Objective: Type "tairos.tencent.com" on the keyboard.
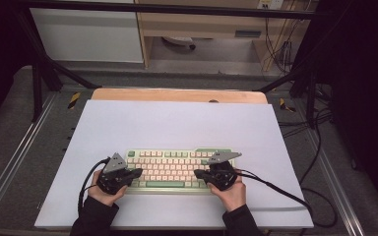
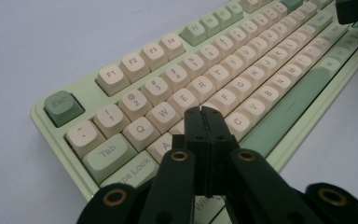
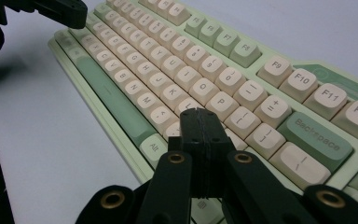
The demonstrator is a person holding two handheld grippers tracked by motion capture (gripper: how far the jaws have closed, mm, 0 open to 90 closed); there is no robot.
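A pale green keyboard (image 1: 172, 169) with cream keys lies on a white board near the table's front. My left gripper (image 1: 137, 172) hovers over the keyboard's left end, jaws pressed together with nothing between them. In the left gripper view its tip (image 2: 204, 112) sits just above the keys (image 2: 200, 88) near A, S and D. My right gripper (image 1: 200, 173) is over the keyboard's right end, also shut and empty. In the right gripper view its tip (image 3: 198, 113) hangs over the keys (image 3: 205, 88) below P. Whether either tip touches a key I cannot tell.
The white board (image 1: 177, 128) rests on a wooden tabletop (image 1: 177, 95). Black cables (image 1: 285, 194) trail from the right gripper across the board's right side. Metal frame rails (image 1: 24, 142) run along both sides. A spacebar (image 2: 289, 107) runs along the keyboard's near edge.
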